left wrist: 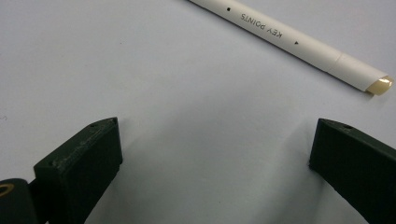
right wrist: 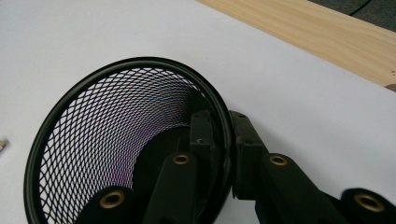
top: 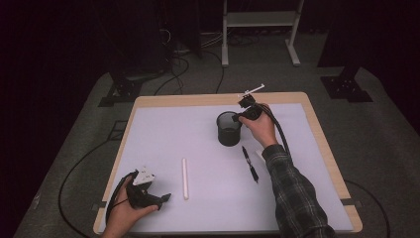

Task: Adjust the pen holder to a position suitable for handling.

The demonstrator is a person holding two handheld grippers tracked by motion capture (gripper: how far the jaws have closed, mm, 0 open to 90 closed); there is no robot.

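where the black wire-mesh cup stands upright at the far middle of the white tabletop, the right gripper pinches its rim, one jaw inside. the left gripper gapes wide near a white marker pen.

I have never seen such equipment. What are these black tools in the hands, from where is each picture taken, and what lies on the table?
A person holds a two-jaw gripper in each hand; there is no robot arm. The high view looks down on the table from above. The other two pictures come from cameras riding on the grippers. The right gripper is shut on the rim of a black mesh cup, one jaw inside and one outside. The left gripper is open above the white surface, holding nothing. A white pen lies just ahead of it. A black pen lies near the right forearm.
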